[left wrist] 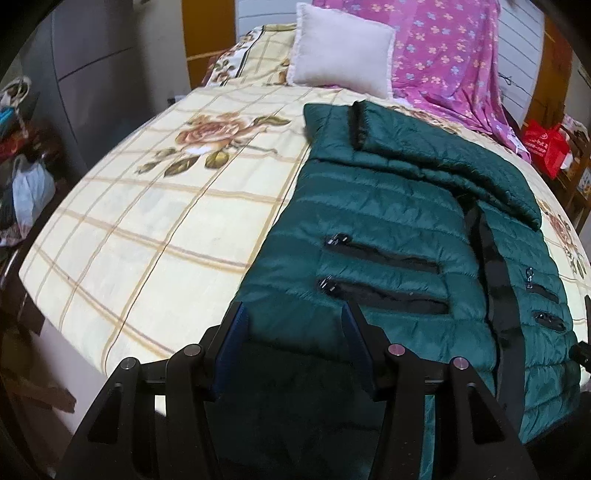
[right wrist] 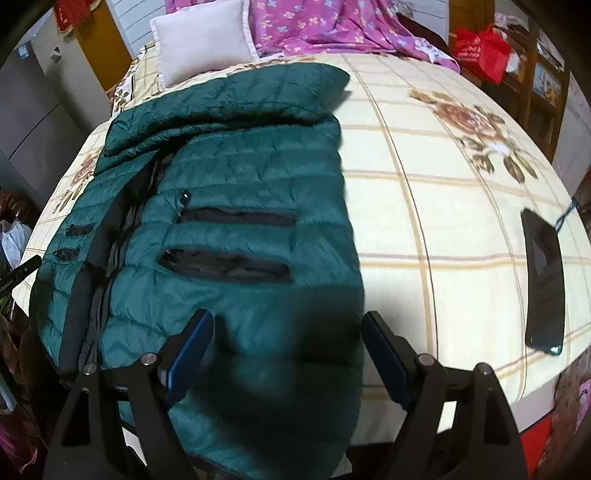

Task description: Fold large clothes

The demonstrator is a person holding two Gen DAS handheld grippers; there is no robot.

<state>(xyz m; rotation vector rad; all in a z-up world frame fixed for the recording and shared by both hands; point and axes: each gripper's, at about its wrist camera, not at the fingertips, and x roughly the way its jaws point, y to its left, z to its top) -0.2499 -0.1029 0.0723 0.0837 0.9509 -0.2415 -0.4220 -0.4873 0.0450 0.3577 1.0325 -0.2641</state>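
From the left wrist view, the big dark green puffy jacket (left wrist: 388, 236) lies front-up on the bed with the cream checked rose sheet (left wrist: 147, 221). Its sleeves look folded in across the top part. The bottom edge of the jacket hangs toward the near side of the bed. The left gripper (left wrist: 293, 347) is low at that bottom edge. Its blue fingers (left wrist: 231, 354) are wide apart, with the left corner of the hem between them. They are not pinching it yet. I think the next step is to grab the hem and fold it up toward the collar. To do it well, push the fingers right onto the edge, so they catch both the top and bottom layers. The puffy cloth is slippery, so squeeze tight.

From the right wrist view, the same jacket fills the left half. The right gripper (right wrist: 288, 354) is at the other hem corner. Its blue fingers (right wrist: 386, 358) are wide apart too, and they hold nothing. One finger is over the jacket and the other is over the bare sheet, so it should move a bit toward the jacket first. Then both hands should lift together and stay level, so the fold comes out straight. A flat black phone (right wrist: 545, 280) lies on the sheet, well apart from the jacket. A white square pillow (right wrist: 203, 37) and a pink flowered cloth (right wrist: 325, 26) sit at the far end, so stop the fold before them.
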